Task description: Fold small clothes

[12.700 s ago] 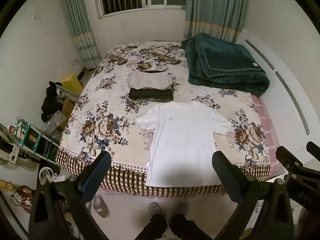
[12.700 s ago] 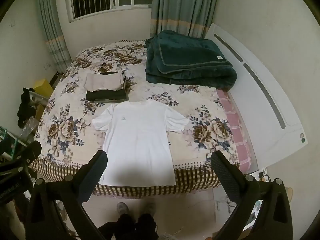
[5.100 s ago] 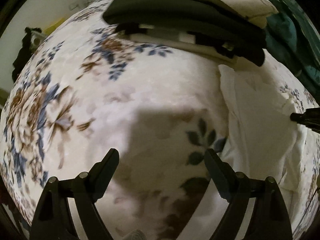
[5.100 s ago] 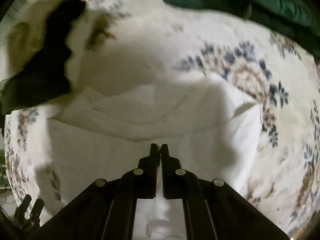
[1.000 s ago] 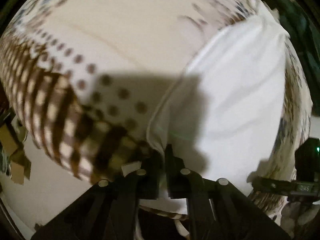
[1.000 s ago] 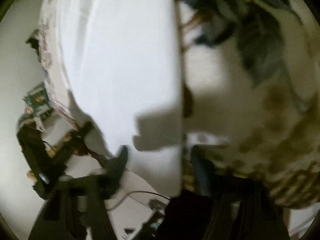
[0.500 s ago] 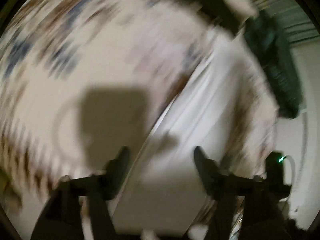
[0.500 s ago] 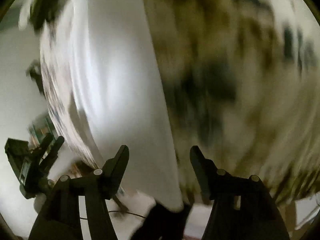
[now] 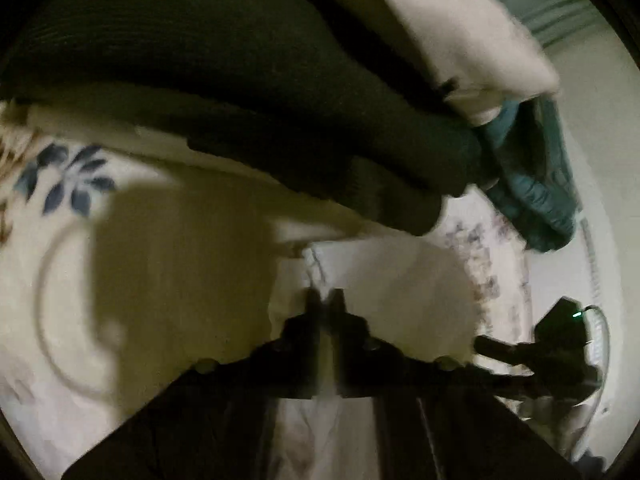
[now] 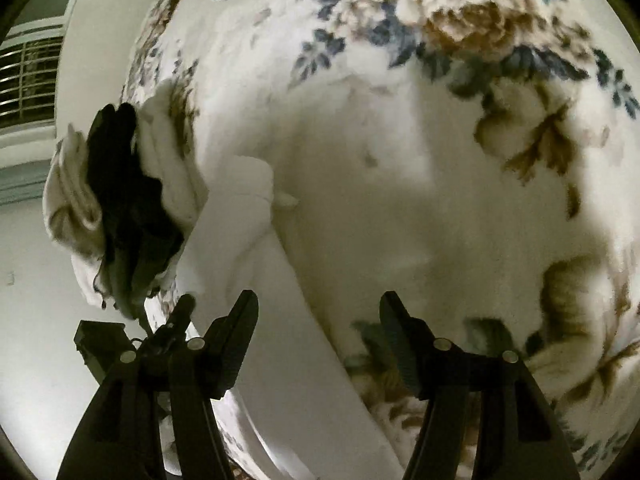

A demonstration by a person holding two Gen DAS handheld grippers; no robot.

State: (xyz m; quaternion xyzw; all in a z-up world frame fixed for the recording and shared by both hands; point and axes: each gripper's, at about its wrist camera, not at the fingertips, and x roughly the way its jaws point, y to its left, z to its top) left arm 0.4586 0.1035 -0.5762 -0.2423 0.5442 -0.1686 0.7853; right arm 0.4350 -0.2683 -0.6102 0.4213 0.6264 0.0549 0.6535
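Floral bedspread [image 10: 460, 128] fills pretty much both views, cream with blue and brown flowers. Far left in the left wrist view sits the folded pile: a dark garment [image 9: 240, 92] with a pale one [image 9: 460, 32] on top, and a teal quilt [image 9: 536, 184] further right. The left gripper [image 9: 325, 300] tilts steeply down at the bed, its jaws having just closed, pinched together on the edge of the white t-shirt [image 9: 384, 292], which lies on the bedspread just near of that pile. The right gripper [image 10: 318, 320] also angles down, jaws wide apart with nothing between the pads, hovering over the shirt's [image 10: 256, 264] right edge. It shows at the left view's right [image 9: 520, 356].
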